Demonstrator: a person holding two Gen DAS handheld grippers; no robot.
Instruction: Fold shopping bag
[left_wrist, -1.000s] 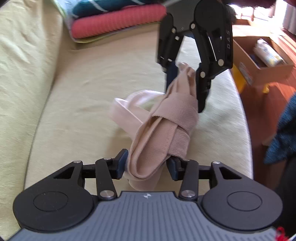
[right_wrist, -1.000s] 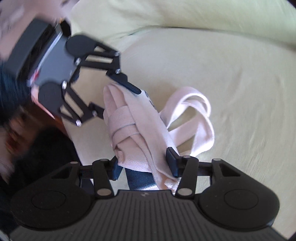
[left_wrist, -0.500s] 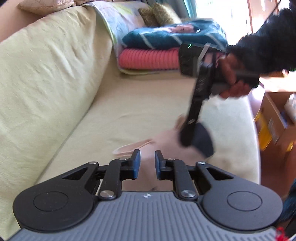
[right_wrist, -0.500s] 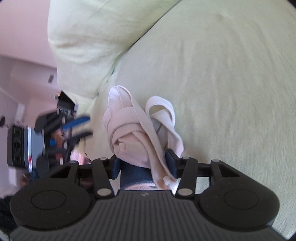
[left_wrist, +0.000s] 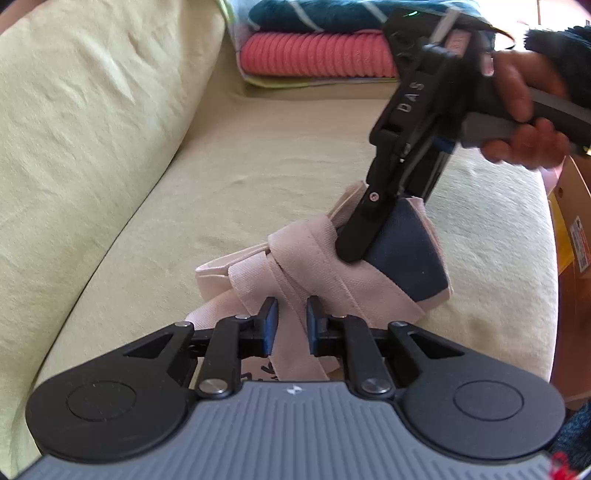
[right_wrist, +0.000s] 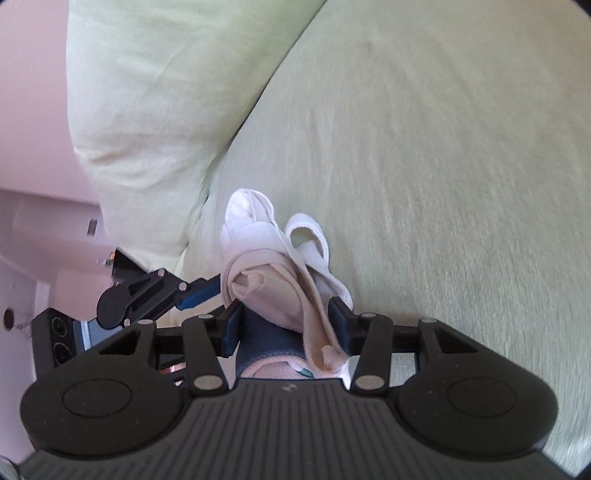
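Note:
The shopping bag (left_wrist: 332, 266) is a beige cloth bundle with a navy panel, rolled up and wrapped by its own straps, lying on the pale green sofa seat (left_wrist: 258, 177). My right gripper (right_wrist: 284, 325) is shut on the bundle's navy end (right_wrist: 266, 339); in the left wrist view it comes down from the upper right (left_wrist: 373, 229). My left gripper (left_wrist: 288, 321) stands at the bundle's near end with a beige strap (left_wrist: 291, 332) running between its narrowly parted jaws; whether the pads press it is unclear. In the right wrist view the left gripper (right_wrist: 199, 291) touches the bundle's left side.
The sofa backrest (left_wrist: 74, 129) rises on the left. Folded blankets, coral (left_wrist: 314, 55) and teal (left_wrist: 325, 14), are stacked at the far end of the seat. A cardboard box (left_wrist: 570, 229) stands off the seat's right edge.
My left gripper let go of the bundle's end, lifted away, then came back down with a strap between its jaws. My right gripper kept its hold and swung the bundle around.

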